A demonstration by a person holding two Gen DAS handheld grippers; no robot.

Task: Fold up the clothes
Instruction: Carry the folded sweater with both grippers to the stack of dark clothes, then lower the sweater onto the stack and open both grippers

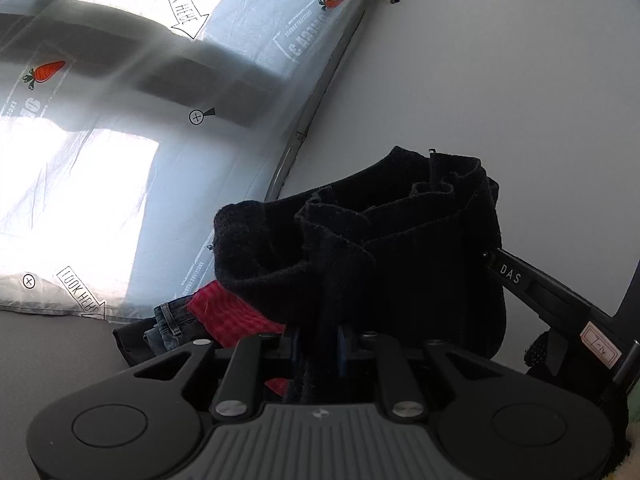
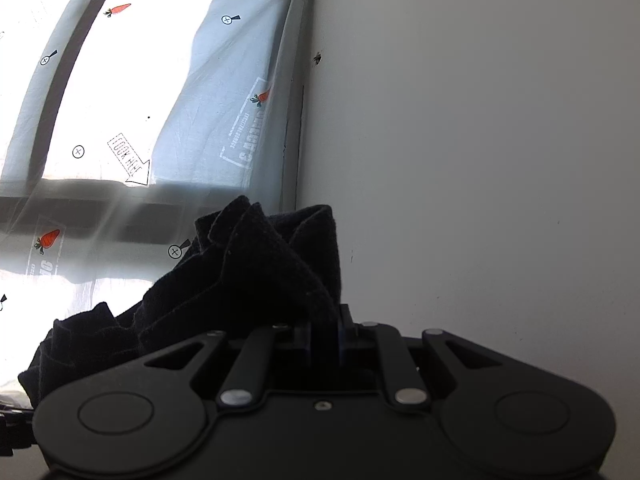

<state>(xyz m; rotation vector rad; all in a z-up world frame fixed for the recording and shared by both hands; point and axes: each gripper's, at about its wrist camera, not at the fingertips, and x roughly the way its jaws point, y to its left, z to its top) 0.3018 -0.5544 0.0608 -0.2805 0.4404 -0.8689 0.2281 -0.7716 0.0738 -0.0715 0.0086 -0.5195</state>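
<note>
A black knitted garment [image 1: 400, 248] is bunched in folds right in front of the left wrist camera, and my left gripper [image 1: 320, 344] is shut on a strip of it. The same black garment [image 2: 256, 272] rises crumpled ahead of my right gripper [image 2: 325, 332], which is shut on another edge of it. Both are lifted, with the cloth hanging between them. The other gripper's black body [image 1: 560, 300], marked DAS, shows at the right of the left wrist view. Below the black cloth lie a red checked garment [image 1: 228, 316] and blue jeans [image 1: 168, 324].
A pale curtain [image 1: 120, 120] printed with carrots and "look here" arrows covers a bright window on the left. A white wall [image 2: 480, 160] fills the right side. A grey surface [image 1: 52, 344] lies under the pile of clothes.
</note>
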